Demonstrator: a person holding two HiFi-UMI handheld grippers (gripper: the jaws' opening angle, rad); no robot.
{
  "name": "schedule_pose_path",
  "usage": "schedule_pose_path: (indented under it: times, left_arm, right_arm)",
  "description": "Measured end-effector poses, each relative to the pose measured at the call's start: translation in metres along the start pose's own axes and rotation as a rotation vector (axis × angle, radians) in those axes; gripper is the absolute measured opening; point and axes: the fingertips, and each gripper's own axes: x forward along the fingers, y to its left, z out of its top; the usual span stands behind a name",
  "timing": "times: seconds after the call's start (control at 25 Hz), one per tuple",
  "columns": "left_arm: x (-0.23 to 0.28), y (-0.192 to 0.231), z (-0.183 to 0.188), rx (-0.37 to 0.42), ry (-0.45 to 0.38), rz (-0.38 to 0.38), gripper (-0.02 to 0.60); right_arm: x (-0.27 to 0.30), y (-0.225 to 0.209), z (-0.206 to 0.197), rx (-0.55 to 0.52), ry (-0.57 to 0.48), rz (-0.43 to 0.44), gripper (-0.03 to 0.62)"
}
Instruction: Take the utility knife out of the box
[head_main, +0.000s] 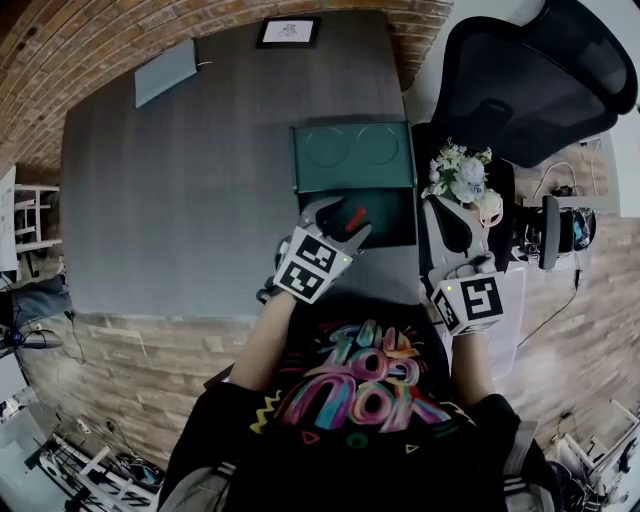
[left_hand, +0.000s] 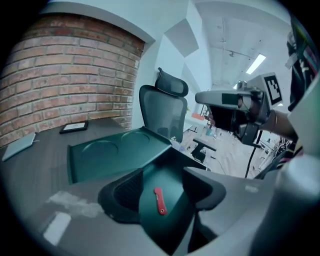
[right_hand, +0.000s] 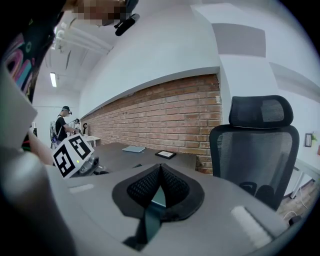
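Note:
A dark green box (head_main: 398, 232) lies open on the grey table (head_main: 180, 200), its lid (head_main: 352, 155) folded back flat. On the box floor lies a red utility knife (head_main: 354, 219) (left_hand: 160, 200). My left gripper (head_main: 342, 218) (left_hand: 162, 187) hangs just over the open box, tilted down, jaws wide apart. The knife shows between them, untouched. My right gripper (head_main: 438, 215) (right_hand: 159, 170) sits at the box's right side. Its pads meet at the tips, and a thin green strip, the box's wall (right_hand: 150, 220), runs between them.
A bunch of white flowers (head_main: 460, 175) sits right of the box, above my right gripper. A black mesh office chair (head_main: 530, 80) stands beyond the table's right end. A grey notebook (head_main: 165, 72) and a black-framed tablet (head_main: 288, 32) lie at the far edge by the brick wall.

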Motion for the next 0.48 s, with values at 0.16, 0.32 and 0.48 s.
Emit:
schedule_pose_path:
  times: [0.16,0.32,0.48]
  left_arm:
    - [0.018,0.0,-0.016,-0.013,0.065,-0.022,0.238]
    - [0.034,-0.001,-0.022,-0.019,0.108,-0.041,0.238]
    - [0.049,-0.003,-0.032,-0.023,0.166,-0.048,0.238]
  right_arm:
    - [-0.001,-0.002,-0.002,0.006,-0.001,-0.014,0.0]
    - [-0.002,-0.004,-0.007,0.022,0.034,-0.028,0.0]
    - [-0.001,-0.004,-0.004,0.012,0.005,-0.028,0.0]
